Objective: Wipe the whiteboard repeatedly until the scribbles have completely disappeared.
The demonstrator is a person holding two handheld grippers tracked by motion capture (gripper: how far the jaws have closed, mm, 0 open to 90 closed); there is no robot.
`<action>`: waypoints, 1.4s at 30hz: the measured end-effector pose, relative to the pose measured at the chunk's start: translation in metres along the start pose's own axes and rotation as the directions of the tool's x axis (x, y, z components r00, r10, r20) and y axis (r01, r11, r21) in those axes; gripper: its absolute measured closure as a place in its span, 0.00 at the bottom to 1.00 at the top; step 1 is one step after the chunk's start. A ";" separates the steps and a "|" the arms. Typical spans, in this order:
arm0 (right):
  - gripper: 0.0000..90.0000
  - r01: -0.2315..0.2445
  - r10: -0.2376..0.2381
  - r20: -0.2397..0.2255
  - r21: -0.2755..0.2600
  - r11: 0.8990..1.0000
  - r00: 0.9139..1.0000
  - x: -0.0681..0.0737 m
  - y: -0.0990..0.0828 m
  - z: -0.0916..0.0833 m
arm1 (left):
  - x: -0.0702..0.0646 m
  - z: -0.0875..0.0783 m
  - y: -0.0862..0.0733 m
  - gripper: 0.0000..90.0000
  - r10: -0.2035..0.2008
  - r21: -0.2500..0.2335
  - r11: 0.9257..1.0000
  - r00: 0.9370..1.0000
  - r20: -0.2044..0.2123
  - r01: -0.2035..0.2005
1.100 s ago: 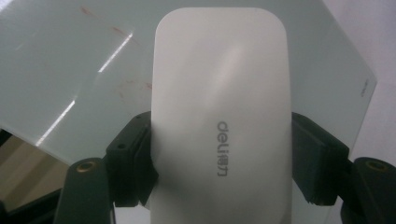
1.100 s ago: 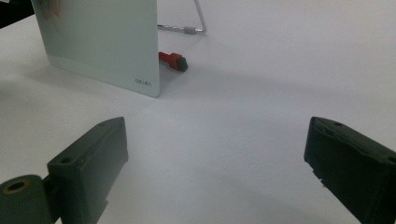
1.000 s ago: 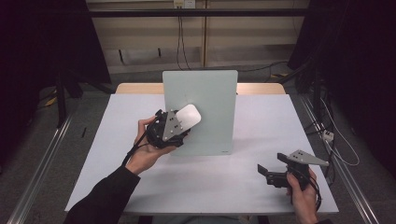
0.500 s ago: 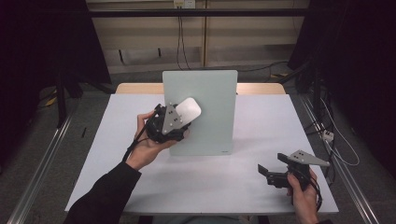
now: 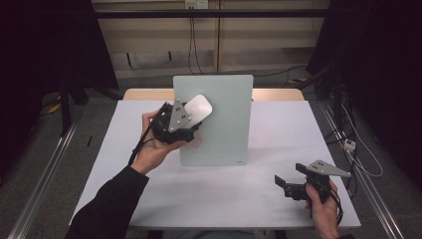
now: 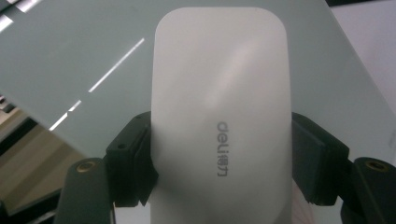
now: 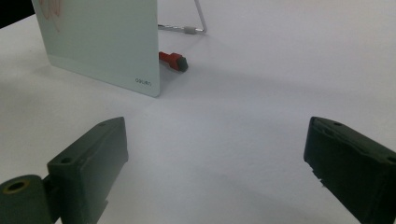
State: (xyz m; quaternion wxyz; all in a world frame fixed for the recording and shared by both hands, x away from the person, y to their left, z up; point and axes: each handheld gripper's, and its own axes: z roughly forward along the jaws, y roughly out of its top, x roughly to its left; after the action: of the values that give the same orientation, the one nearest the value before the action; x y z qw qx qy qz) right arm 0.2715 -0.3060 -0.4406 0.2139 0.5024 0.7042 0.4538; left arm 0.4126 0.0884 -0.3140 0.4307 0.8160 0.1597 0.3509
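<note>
The left tool [image 5: 191,115] is clamped on a white eraser [image 6: 219,116], pressing its flat face to the upright glass board [image 5: 224,129] at mid-counter [image 5: 278,129], apparently to wipe it. Since the earlier frames the eraser has climbed the board. The right tool [image 7: 215,154] rests near right, jaws apart, holding nothing.

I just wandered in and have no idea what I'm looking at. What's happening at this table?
A person is working with a hand-held gripper in each hand. The left gripper is clamped on a white eraser and holds it against the face of a pale green board standing upright on the white table. The right gripper hangs low over the table near the front right corner, jaws open and empty. A red marker lies behind the board.
</note>
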 end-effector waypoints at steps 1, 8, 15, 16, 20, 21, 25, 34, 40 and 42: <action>0.07 -0.001 0.001 0.000 -0.001 1.000 1.000 0.000 0.000 0.000 | 0.002 0.000 0.002 0.34 -0.005 -0.007 1.000 1.000 -0.007 0.005; 0.07 -0.001 0.001 0.000 0.001 1.000 1.000 0.000 0.000 0.000 | -0.001 0.002 0.003 0.34 0.002 -0.008 1.000 1.000 -0.010 -0.002; 0.07 0.000 0.000 0.001 -0.001 1.000 1.000 0.000 0.000 0.000 | -0.027 0.007 -0.020 0.34 0.040 0.027 0.999 0.998 0.053 -0.042; 0.07 0.000 0.000 0.001 0.000 1.000 1.000 0.000 0.000 0.000 | -0.032 0.008 -0.024 0.34 0.047 0.041 0.998 0.996 0.071 -0.050; 0.07 0.000 0.000 0.001 -0.001 1.000 1.000 0.000 0.000 0.000 | -0.051 0.012 -0.039 0.34 0.089 0.089 0.991 0.988 0.125 -0.101; 0.07 -0.001 0.001 0.002 -0.001 1.000 1.000 0.000 0.000 0.000 | -0.053 0.012 -0.041 0.34 0.093 0.090 0.990 0.987 0.133 -0.106; 0.07 0.002 -0.002 0.004 -0.002 1.000 1.000 0.000 0.000 0.000 | -0.048 0.012 -0.038 0.34 0.076 0.085 0.992 0.987 0.142 -0.089; 0.07 -0.001 0.001 0.003 -0.001 1.000 1.000 0.000 0.000 0.000 | -0.021 0.006 -0.018 0.34 0.002 0.010 1.000 0.998 0.070 -0.003; 0.07 0.001 -0.001 0.003 -0.002 1.000 1.000 0.000 0.000 0.000 | -0.045 0.013 -0.034 0.34 0.088 0.059 0.994 0.990 0.113 -0.095; 0.07 0.001 -0.001 0.002 -0.003 1.000 1.000 0.000 0.000 -0.001 | -0.055 0.014 -0.043 0.34 0.107 0.080 0.990 0.985 0.137 -0.118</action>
State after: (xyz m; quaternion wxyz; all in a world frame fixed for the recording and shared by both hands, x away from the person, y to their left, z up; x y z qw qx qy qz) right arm 0.2711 -0.3061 -0.4402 0.2158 0.5021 0.7036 0.4542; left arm 0.3855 0.0739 -0.3787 0.3834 0.8633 0.0999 0.3126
